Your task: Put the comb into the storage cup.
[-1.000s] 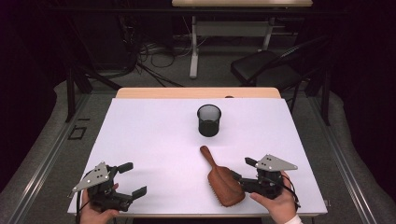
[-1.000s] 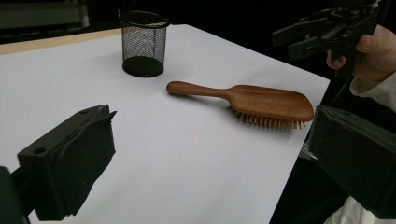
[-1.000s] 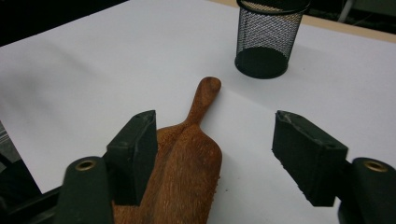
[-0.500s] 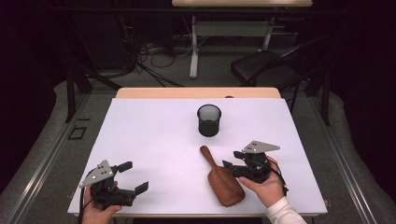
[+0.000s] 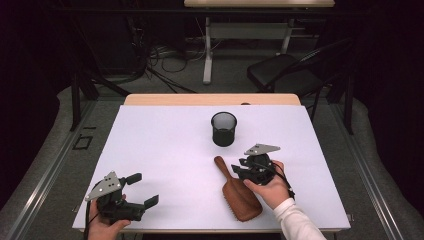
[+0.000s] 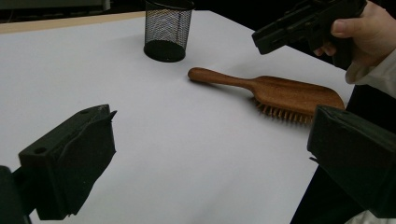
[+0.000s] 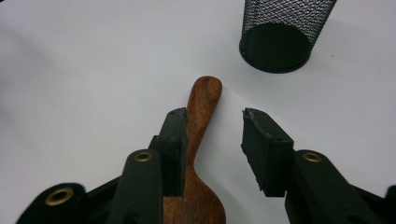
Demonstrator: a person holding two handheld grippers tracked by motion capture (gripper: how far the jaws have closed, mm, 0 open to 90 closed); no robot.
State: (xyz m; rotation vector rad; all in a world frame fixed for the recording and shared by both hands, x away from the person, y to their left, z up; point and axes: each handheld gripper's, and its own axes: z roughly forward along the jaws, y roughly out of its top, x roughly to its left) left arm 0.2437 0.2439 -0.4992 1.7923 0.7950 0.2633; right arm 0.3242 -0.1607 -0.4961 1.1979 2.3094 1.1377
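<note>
Right tongs (image 7: 212, 154) closing, spread astride hairbrush (image 7: 198, 140) handle, apparently above it, left tongs (image 6: 210, 163) spread, well apart

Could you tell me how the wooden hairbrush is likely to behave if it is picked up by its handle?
The hairbrush looks like solid wood, so it should stay stiff. Its wide head is far bigger than the handle, so held by the handle it may sag head-down. The handle looks smooth and rounded, so it might twist between the jaws of the right gripper, which stand astride it, not yet pressing.

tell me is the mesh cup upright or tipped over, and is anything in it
Upright and empty: the mesh cup stands on its solid base on the table, open rim up, nothing inside. The hairbrush lies flat nearby.
</note>
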